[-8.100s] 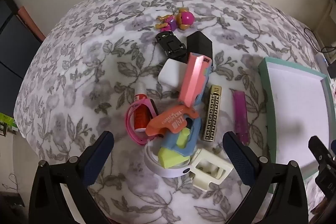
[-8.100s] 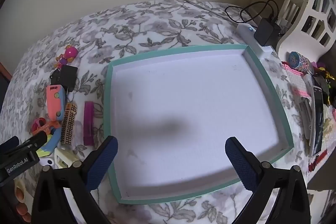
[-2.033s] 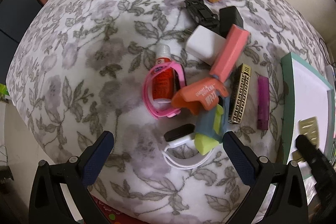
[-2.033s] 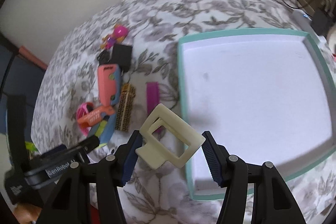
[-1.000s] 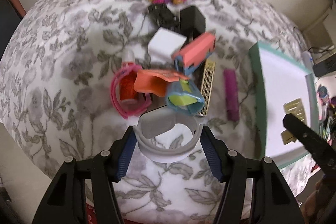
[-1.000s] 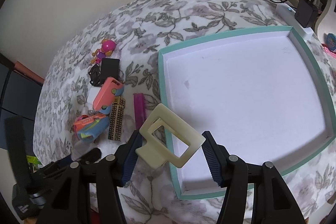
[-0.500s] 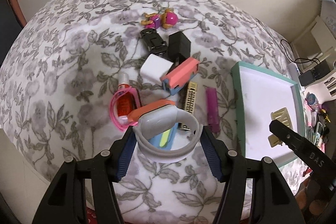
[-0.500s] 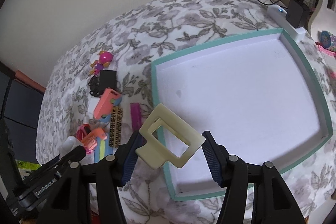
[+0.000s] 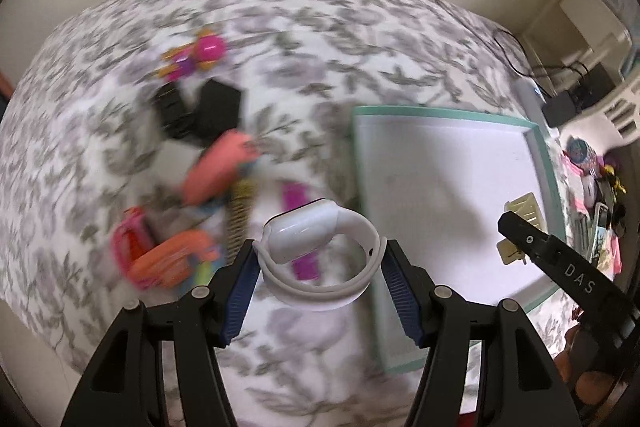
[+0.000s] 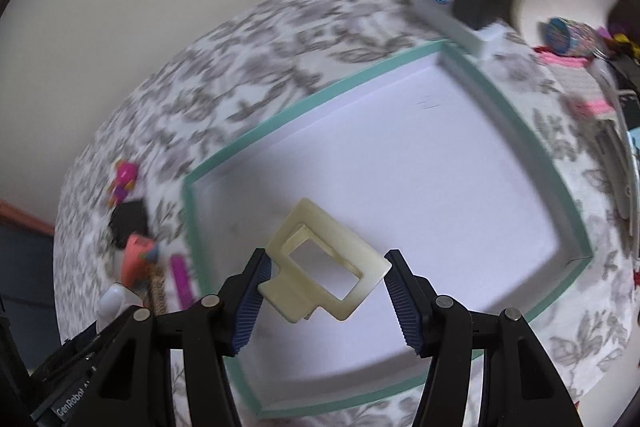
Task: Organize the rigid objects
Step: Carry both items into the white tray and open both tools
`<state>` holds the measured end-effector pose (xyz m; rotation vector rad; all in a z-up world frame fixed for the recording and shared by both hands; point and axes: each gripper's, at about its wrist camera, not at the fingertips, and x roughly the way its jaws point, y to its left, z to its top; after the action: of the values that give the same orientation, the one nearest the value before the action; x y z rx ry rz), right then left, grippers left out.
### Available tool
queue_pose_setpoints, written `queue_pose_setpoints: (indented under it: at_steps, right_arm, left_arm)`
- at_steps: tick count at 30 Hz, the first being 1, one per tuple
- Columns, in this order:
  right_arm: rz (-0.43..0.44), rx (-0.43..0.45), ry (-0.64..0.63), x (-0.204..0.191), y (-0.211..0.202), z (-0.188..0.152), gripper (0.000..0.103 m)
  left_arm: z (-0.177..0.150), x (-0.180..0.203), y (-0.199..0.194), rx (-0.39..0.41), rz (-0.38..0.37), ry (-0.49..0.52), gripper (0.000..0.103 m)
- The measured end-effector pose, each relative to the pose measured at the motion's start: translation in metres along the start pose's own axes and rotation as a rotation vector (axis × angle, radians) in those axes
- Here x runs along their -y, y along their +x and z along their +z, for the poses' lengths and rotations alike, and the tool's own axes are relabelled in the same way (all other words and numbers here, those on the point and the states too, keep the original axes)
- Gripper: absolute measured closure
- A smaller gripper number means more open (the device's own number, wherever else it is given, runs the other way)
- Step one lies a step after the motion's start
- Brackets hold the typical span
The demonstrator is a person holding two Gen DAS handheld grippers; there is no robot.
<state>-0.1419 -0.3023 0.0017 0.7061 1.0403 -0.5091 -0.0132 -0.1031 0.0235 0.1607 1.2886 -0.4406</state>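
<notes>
My left gripper is shut on a white smartwatch with a looped band, held above the floral cloth just left of the teal-rimmed white tray. My right gripper is shut on a cream rectangular hair claw clip, held above the tray's near-left part. In the left wrist view the clip and the right gripper's black body show over the tray's right side. The tray holds nothing.
A pile lies left of the tray: pink and orange toy gun, red bottle in a pink holder, purple bar, patterned comb, black boxes, pink doll. A power strip with charger and clutter sit beyond the tray.
Both grippers have swung toward the tray with their objects. The left gripper carries the watch rightward off the pile. The right gripper now holds the clip over the tray's interior.
</notes>
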Motion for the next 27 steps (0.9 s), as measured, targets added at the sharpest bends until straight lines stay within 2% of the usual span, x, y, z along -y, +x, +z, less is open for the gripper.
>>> queue_pose_setpoints:
  at_steps: [5,13,21,27]
  right_arm:
    - [-0.053,0.018,0.069,0.031,-0.001,0.016,0.042]
    - [-0.123,0.056,0.111,0.059,-0.004,0.033,0.042]
    - [-0.157,0.065,0.106,0.064,-0.001,0.041,0.041]
    - [-0.153,0.054,0.098,0.062,0.003,0.041,0.041]
  left_arm:
    - [0.015,0.039,0.019,-0.012,-0.045,0.049,0.039]
    - [0.025,0.083,0.050,-0.017,-0.045,0.144,0.038]
    - [0.027,0.098,0.063,0.002,-0.034,0.197,0.038]
    - [0.026,0.099,0.068,-0.005,-0.021,0.199,0.037]
